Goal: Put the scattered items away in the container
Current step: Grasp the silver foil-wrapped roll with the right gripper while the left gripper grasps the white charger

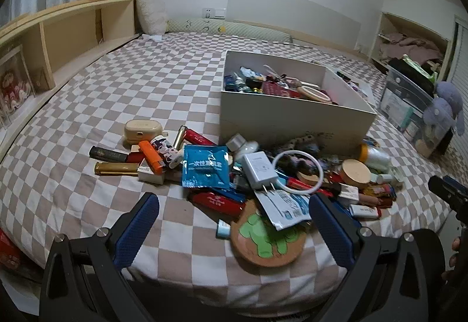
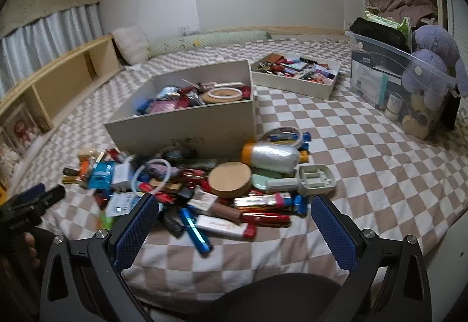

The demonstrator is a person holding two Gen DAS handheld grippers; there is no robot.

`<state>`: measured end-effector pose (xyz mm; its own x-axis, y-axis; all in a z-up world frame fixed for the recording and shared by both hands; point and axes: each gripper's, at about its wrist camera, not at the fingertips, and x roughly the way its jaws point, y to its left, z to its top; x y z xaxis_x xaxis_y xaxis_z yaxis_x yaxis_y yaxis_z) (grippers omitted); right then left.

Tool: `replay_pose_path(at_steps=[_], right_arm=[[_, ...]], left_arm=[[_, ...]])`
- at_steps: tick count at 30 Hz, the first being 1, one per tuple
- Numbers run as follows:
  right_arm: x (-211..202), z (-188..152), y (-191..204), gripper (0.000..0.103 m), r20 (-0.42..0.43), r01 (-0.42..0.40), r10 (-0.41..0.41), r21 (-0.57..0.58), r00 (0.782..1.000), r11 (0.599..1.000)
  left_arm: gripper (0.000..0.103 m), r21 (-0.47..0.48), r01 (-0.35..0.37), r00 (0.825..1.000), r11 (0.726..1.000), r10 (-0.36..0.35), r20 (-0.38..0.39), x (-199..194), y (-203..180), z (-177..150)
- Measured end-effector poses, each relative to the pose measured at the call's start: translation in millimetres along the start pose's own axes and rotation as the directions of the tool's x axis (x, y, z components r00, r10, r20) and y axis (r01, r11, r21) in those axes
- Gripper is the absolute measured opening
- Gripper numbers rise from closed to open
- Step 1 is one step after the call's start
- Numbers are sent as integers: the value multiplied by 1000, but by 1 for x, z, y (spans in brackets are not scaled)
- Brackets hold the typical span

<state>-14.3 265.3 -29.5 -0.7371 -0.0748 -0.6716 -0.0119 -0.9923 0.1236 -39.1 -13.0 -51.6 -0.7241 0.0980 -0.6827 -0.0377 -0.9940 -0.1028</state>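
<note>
— Clutter first: where does it lie?

— On the checked bed (image 1: 122, 94), heaped against the near wall of the white box (image 1: 295, 120). The box already holds a jumble, with a roll of tape (image 2: 223, 94) on top.

— What is in the heap?

— A blue sachet (image 1: 204, 165), a white charger (image 1: 260, 171) with its looped cable (image 1: 298, 173), a round wooden lid (image 1: 355, 171), an orange lighter (image 1: 152, 157), a beige earbud case (image 1: 143, 130), and a cork coaster (image 1: 267, 237) with a green shape on it at the near edge. From the right wrist view a silver bottle with an orange cap (image 2: 270, 158) lies just beside the box, and a blue foil stick (image 2: 196, 230) sits nearest that camera.

— And the left gripper (image 1: 234, 205)?

— Its blue-padded fingers (image 1: 137, 225) stand wide apart, holding nothing, low over the bed edge with the coaster between them.

— The right gripper (image 2: 234, 205)?

— Same: fingers (image 2: 333, 231) spread and empty, over the near end of the heap. Whether a tip touches any item, I cannot tell; the view is smeared there.

— Anything further back?

— A second, shallower tray (image 2: 295, 82) of small things behind the box, and a clear bin (image 2: 377, 70) with a purple plush toy (image 2: 435, 59) at its side.
</note>
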Motion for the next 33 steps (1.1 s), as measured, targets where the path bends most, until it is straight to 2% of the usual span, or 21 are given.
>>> replay_pose_path(at_steps=[4,11,16,21,26,29,31,33], right_arm=[[22,12,-14,103,-36,-6,8,62,999,998],[74,37,-29,103,-120,98,-81,145,989,985],[111,48,-36,103,-169,182,-146,224,975,958],[145,50,-36,103,-215,230,-179,240,960,943],[170,45,-36,103,-255,290,-235,205,938,935],[175,43,-42,103,-250,285,-229,217,941,934],[176,43,-43,94,-238,275,-222,217,946,937],[175,42,-44,91,-226,259,-210,216,951,941]], left_arm=[[103,5,-10,1000,1000,10,2,14,3,9],[103,41,8,1000,999,-9,18,39,-3,25],[103,4,62,998,998,-62,-17,56,-5,24],[103,-38,159,985,987,-161,-69,68,-6,15],[103,-5,119,989,993,-119,-84,76,-17,15],[102,-11,94,988,995,-95,-121,87,-22,16],[101,-19,91,986,996,-93,-138,93,-24,15],[101,-17,68,986,998,-70,-148,99,-29,16]])
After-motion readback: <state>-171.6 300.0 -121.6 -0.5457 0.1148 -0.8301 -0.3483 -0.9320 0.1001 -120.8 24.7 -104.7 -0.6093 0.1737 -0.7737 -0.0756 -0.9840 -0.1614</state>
